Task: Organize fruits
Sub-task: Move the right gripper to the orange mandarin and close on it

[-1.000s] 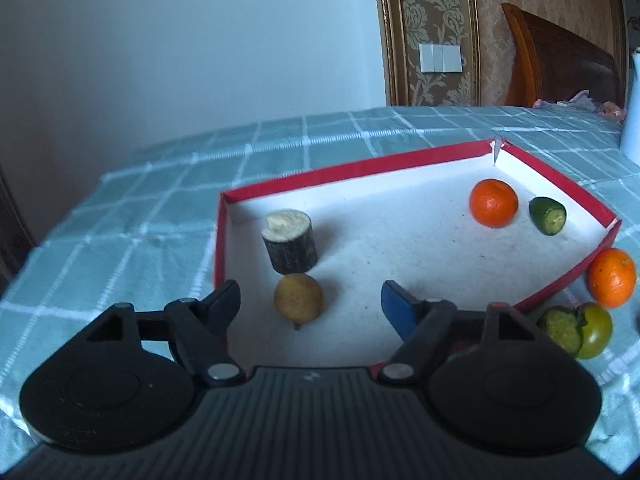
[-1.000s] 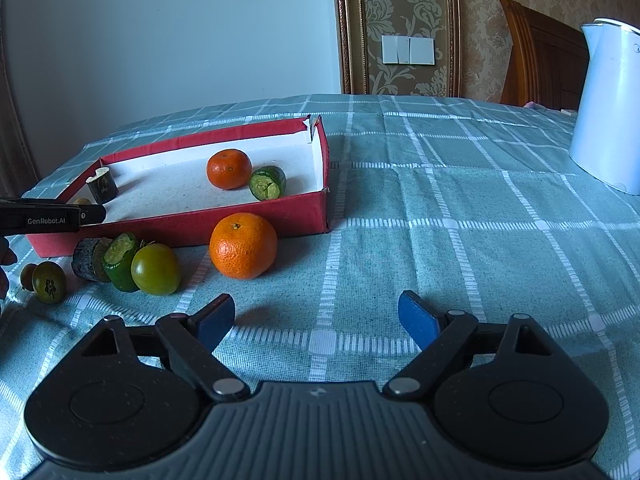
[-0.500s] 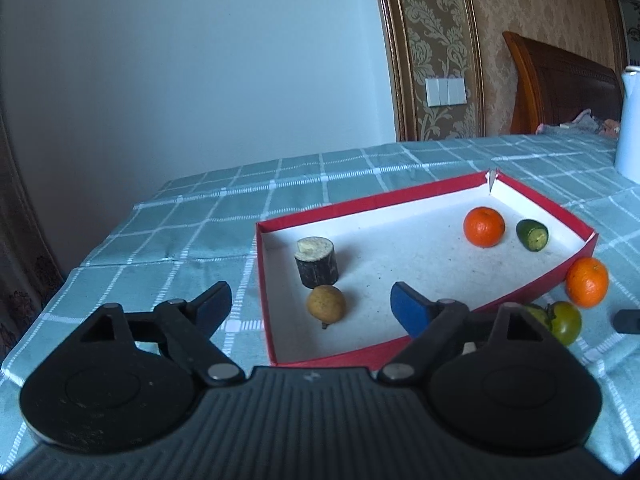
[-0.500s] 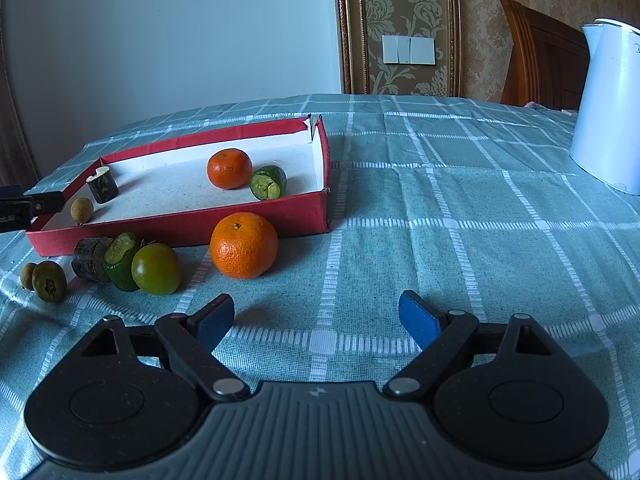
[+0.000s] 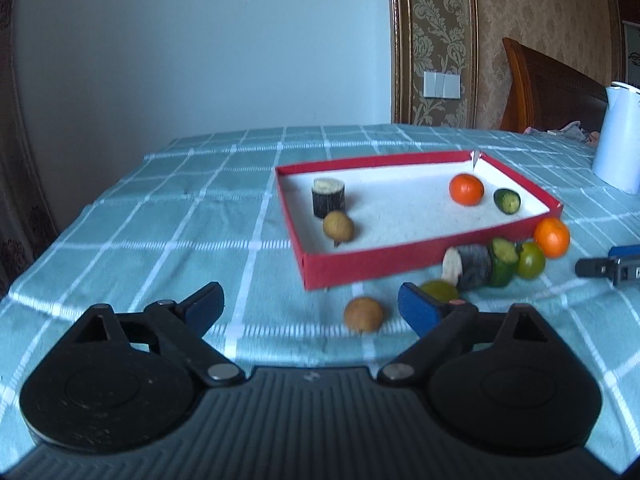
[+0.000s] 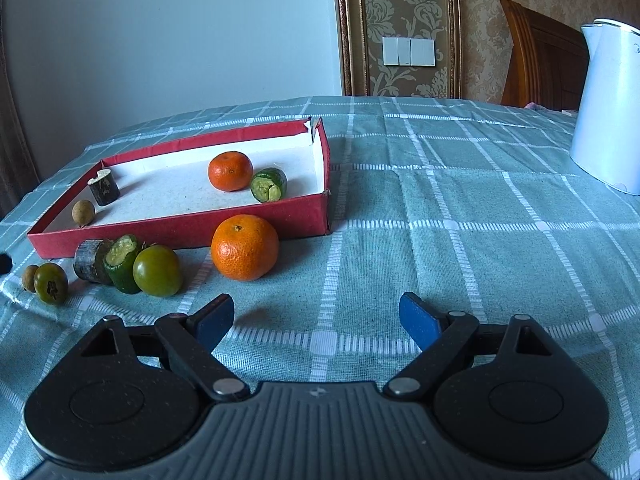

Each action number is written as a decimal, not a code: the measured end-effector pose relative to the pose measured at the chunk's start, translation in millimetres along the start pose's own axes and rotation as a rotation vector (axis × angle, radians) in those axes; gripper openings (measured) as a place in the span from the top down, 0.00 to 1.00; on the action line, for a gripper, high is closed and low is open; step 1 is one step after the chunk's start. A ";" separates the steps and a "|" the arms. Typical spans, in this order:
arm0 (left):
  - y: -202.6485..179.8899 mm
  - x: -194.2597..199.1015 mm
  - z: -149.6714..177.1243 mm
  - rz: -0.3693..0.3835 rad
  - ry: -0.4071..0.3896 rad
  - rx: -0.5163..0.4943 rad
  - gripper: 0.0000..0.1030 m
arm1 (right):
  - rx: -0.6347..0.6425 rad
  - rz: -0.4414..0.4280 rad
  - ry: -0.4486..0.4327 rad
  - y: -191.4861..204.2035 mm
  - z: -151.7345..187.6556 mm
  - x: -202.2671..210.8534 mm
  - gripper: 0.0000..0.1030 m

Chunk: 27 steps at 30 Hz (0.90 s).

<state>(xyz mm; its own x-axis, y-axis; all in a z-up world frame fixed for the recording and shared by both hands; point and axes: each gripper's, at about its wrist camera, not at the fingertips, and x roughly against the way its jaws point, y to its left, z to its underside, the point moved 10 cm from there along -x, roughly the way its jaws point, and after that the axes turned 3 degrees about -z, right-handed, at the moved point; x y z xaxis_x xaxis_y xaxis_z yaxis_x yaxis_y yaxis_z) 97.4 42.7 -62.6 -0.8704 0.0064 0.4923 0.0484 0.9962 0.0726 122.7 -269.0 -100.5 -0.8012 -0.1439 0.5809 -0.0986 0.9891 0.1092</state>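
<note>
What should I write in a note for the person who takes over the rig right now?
Left hand-held gripper: empty, jaws opening, above the cloth before the red tray.
Right hand-held gripper: open, empty, over bare tablecloth.
Done, in the tray: one orange, green cut piece, dark log-like piece, small brown fruit.
Left, on the cloth before the tray: second orange, green round fruit, green cut piece, dark piece, small green fruit, small brown fruit.
</note>
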 end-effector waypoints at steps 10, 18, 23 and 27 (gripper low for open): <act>4.0 -20.2 23.7 0.004 0.085 0.026 0.09 | -0.014 -0.042 -0.070 14.7 -15.1 -3.6 0.13; 3.1 -33.0 23.9 0.014 0.126 0.025 0.02 | 0.082 -0.055 -0.034 41.1 -27.2 -24.3 0.31; -0.2 -35.5 24.4 0.030 0.134 0.011 0.00 | 0.100 -0.059 -0.009 49.0 -31.6 -36.4 0.47; -0.3 -35.6 24.7 0.030 0.133 0.014 0.00 | 0.116 -0.028 0.009 47.8 -27.2 -44.2 0.59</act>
<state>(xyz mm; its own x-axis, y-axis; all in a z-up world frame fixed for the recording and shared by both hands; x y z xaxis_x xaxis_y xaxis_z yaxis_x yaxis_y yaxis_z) 116.3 44.4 -101.6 -0.7958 0.0255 0.6050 0.0656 0.9969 0.0444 169.5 -216.2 -99.1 -0.7916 -0.1713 0.5865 -0.1889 0.9815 0.0318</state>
